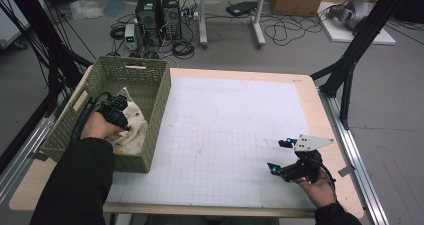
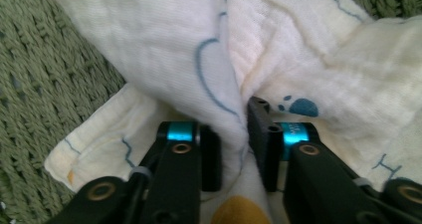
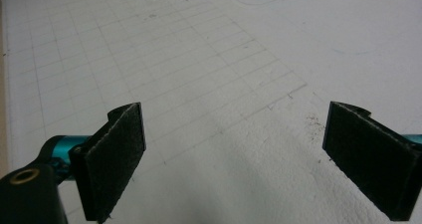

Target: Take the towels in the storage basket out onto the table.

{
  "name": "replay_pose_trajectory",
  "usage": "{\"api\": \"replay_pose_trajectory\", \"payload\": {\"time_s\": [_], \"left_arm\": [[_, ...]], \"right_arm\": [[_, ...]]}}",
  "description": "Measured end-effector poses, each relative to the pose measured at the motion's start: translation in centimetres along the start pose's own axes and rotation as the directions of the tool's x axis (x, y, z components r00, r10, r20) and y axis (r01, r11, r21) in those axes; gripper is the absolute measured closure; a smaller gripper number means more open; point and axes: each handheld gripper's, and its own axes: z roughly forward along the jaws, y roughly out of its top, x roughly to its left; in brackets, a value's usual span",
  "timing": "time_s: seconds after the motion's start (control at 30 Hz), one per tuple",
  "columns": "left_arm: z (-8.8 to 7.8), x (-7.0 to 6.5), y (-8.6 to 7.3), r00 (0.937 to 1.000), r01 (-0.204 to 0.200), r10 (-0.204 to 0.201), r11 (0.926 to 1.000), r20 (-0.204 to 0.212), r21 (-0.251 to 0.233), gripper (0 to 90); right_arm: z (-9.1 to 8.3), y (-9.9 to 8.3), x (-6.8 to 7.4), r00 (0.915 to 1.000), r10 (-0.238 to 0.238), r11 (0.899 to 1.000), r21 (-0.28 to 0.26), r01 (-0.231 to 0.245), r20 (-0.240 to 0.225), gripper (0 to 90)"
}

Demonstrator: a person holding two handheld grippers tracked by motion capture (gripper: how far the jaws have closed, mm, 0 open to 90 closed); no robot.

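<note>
Cables and computer towers clutter the floor beyond the counter (image 1: 240, 85). Down inside the green basket (image 1: 150, 135) at its left edge, the left gripper (image 2: 234, 139) is clamped on a fold of the printed cloth (image 2: 164, 40), pinched ready for lifting. The right gripper (image 1: 284, 156) is held low over the white mat (image 1: 235, 130), jaws wide apart, nothing between them.
</note>
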Motion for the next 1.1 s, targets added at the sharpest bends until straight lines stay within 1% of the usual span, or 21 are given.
{"api": "replay_pose_trajectory", "payload": {"time_s": [0.13,0.23,0.3,0.33,0.37,0.4,0.43,0.5,0.53,0.57,0.6,0.63,0.67,0.7,0.73,0.77,0.8,0.87,0.93,0.97,1.1], "left_arm": [[-0.3,0.6,-0.2,0.9979,0.041,-0.040,0.9989,0.052,-0.023,80.6],[-1.1,1.2,-0.4,0.9892,0.089,-0.079,0.9931,0.124,-0.077,81.7],[-1.8,1.6,-0.6,0.9790,0.125,-0.102,0.9841,0.177,-0.126,81.8],[-2.4,2.1,-0.9,0.9697,0.150,-0.109,0.9718,0.218,-0.181,81.9],[-2.4,2.1,-0.9,0.9697,0.150,-0.109,0.9718,0.218,-0.181,81.9],[-3.1,2.6,-1.3,0.9597,0.187,-0.129,0.9560,0.250,-0.226,81.9],[-3.1,2.6,-1.3,0.9597,0.187,-0.129,0.9560,0.250,-0.226,81.9],[-3.7,3.2,-1.7,0.9489,0.213,-0.135,0.9408,0.285,-0.264,82.0],[-4.3,3.7,-2.1,0.9279,0.253,-0.148,0.9237,0.342,-0.287,82.2],[-4.3,3.7,-2.1,0.9279,0.253,-0.148,0.9237,0.342,-0.287,82.3],[-4.6,3.9,-2.3,0.9178,0.267,-0.146,0.9153,0.369,-0.301,82.3],[-5.0,4.1,-2.5,0.9083,0.284,-0.146,0.9031,0.392,-0.322,82.3],[-5.8,4.4,-2.8,0.8870,0.320,-0.143,0.8764,0.439,-0.360,82.3],[-5.8,4.4,-2.8,0.8870,0.320,-0.143,0.8764,0.439,-0.360,82.3],[-6.5,4.6,-3.0,0.8658,0.349,-0.137,0.8555,0.481,-0.383,82.3],[-6.5,4.6,-3.0,0.8658,0.349,-0.137,0.8555,0.481,-0.383,82.3],[-6.9,4.7,-3.2,0.8466,0.371,-0.130,0.8390,0.516,-0.398,82.3],[-7.1,4.8,-3.3,0.8392,0.378,-0.123,0.8326,0.530,-0.405,82.3],[-7.7,4.9,-3.5,0.8089,0.409,-0.105,0.8078,0.578,-0.425,82.3],[-7.7,4.9,-3.5,0.8089,0.409,-0.105,0.8078,0.578,-0.425,82.3],[-8.6,4.8,-3.6,0.7744,0.437,-0.074,0.7817,0.628,-0.445,82.3]], "right_arm": [[0.0,0.0,-0.1,1.0000,-0.003,1.000,-0.007,0.003,0.002,8.8],[-0.1,0.0,-0.1,1.0000,0.003,1.000,-0.006,-0.003,0.003,8.8],[-0.1,0.0,-0.1,1.0000,0.003,1.000,-0.008,-0.003,0.002,8.8],[-0.1,0.0,-0.1,1.0000,0.003,1.000,-0.008,-0.003,0.001,8.8],[-0.1,0.0,-0.1,1.0000,0.003,1.000,-0.008,-0.003,0.001,8.8],[-0.2,0.0,-0.1,1.0000,0.004,1.000,-0.008,-0.004,0.003,8.8],[-0.2,0.0,-0.1,1.0000,0.004,1.000,-0.008,-0.004,0.003,8.8],[-0.2,0.0,-0.1,1.0000,0.003,1.000,-0.010,-0.003,0.003,8.8],[-0.2,0.0,-0.2,1.0000,0.002,1.000,-0.014,-0.002,0.005,8.8],[-0.2,0.0,-0.2,1.0000,0.002,1.000,-0.014,-0.002,0.005,8.8],[-0.2,0.0,-0.2,1.0000,0.002,1.000,-0.013,-0.001,0.007,8.8],[-0.3,0.0,-0.2,0.9999,0.007,1.000,-0.013,-0.007,0.008,8.8],[-0.3,0.0,-0.2,0.9999,0.011,1.000,-0.012,-0.011,0.006,8.8],[-0.3,0.0,-0.2,0.9999,0.011,1.000,-0.012,-0.011,0.006,8.8],[-0.3,0.1,-0.2,0.9999,0.010,1.000,-0.013,-0.010,0.009,8.8],[-0.3,0.1,-0.2,0.9999,0.010,1.000,-0.013,-0.010,0.009,8.8],[-0.3,0.1,-0.2,0.9999,0.011,1.000,-0.015,-0.011,0.008,8.8],[-0.3,0.1,-0.2,0.9999,0.010,1.000,-0.014,-0.009,0.010,8.8],[-0.3,0.1,-0.2,0.9999,0.011,1.000,-0.016,-0.011,0.009,8.8],[-0.3,0.1,-0.2,0.9999,0.011,1.000,-0.016,-0.011,0.009,8.8],[-0.4,0.1,-0.3,0.9999,0.005,1.000,-0.019,-0.005,0.014,8.8]]}}
